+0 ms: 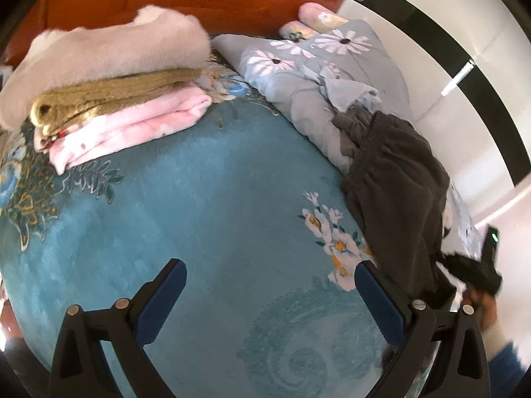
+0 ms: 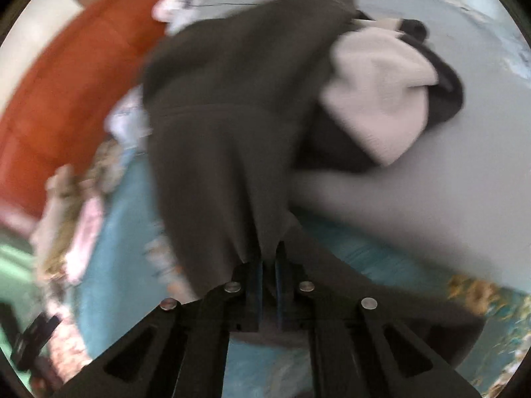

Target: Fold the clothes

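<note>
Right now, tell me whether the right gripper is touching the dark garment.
Touching. The right wrist view shows the right gripper with its jaws closed on the hem of the dark garment, cloth bunched between the pads and pulled taut from there.

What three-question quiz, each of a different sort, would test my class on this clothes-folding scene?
1. True or false: the left tool is shut on the blue bedspread.
2. What does the right tool hold?
A. pink blanket
B. dark grey trousers
C. floral pillow
3. Fill in: in the folded stack, the olive-brown garment lies above the ____ blanket.

Key: 1 false, it is open and holds nothing; 2 B, the dark grey trousers; 3 pink.
</note>
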Demonstrator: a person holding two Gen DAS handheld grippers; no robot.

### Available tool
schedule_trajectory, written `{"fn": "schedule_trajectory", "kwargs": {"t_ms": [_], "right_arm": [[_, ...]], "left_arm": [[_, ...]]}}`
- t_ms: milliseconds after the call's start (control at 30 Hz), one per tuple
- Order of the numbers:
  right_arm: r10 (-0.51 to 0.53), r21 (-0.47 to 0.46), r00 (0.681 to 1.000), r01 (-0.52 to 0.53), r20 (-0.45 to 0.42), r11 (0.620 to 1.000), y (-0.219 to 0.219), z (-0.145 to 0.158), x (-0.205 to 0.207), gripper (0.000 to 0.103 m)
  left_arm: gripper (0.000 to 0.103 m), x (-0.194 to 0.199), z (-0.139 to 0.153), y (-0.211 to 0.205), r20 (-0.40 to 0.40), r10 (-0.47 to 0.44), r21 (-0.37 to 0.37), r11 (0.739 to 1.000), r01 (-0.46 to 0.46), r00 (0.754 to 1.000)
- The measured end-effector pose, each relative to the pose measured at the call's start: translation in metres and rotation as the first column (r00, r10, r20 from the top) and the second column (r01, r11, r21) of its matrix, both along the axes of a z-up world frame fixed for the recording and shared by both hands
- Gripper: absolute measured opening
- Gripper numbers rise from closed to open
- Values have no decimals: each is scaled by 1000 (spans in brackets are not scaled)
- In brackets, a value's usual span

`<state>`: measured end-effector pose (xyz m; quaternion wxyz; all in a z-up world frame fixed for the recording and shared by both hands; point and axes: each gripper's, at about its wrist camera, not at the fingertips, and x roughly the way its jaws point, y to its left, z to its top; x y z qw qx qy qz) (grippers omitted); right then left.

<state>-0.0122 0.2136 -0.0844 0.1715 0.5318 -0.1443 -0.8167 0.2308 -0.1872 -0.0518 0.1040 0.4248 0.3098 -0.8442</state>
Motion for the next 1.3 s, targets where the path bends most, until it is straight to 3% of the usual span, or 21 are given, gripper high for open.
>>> {"fn": "schedule_trajectory", "kwargs": {"t_ms": [200, 367, 433, 500, 533, 633, 700, 800, 933, 967, 1033, 1200, 1300], "right_arm": [[48, -186, 994, -65, -94, 980, -21, 43, 40, 5], [183, -261, 956, -242, -231, 935, -63, 101, 66, 5], [245, -303, 932, -322, -266, 897, -84, 117, 79, 5], [313, -283, 902, -397, -298, 873, -105, 139, 104, 5], [332, -292, 894, -418, -302, 860, -111, 142, 111, 5], [418, -383, 849, -521, -324, 763, -121, 145, 142, 5], [471, -376, 828, -559, -305, 739, -125, 139, 163, 5], [538, -299, 814, -580, -218, 758, -123, 112, 186, 4], [414, -162, 910, -404, 32, 900, -72, 43, 184, 5], [339, -184, 938, -321, 75, 929, -49, 28, 181, 5], [242, -215, 962, -212, 125, 953, -17, 16, 176, 5], [147, -206, 985, -126, 91, 970, 4, 31, 157, 17], [15, -186, 999, -8, 37, 983, 2, 39, 122, 45]], "left_arm": [[103, 6, -2, -1, -22, -5, 111, 994, 8, 1000], [103, 15, 8, -8, -67, 18, 154, 988, -8, 998], [103, 20, 12, -12, -80, 33, 159, 987, -20, 996], [103, 24, 14, -18, -89, 46, 175, 984, -30, 995], [103, 28, 15, -22, -92, 52, 187, 982, -34, 994], [103, 35, 12, -32, -92, 68, 193, 980, -49, 993], [103, 39, 4, -37, -70, 75, 203, 977, -60, 995], [103, 41, -14, -40, -13, 75, 222, 972, -71, 997], [103, 41, -36, -32, 55, 30, 229, 973, -42, 998], [103, 40, -40, -30, 69, 23, 228, 973, -38, 997], [103, 37, -48, -27, 92, 12, 235, 971, -33, 996], [102, 31, -62, -22, 129, 0, 251, 967, -33, 992], [102, 27, -64, -22, 132, 10, 258, 965, -44, 991]]}}
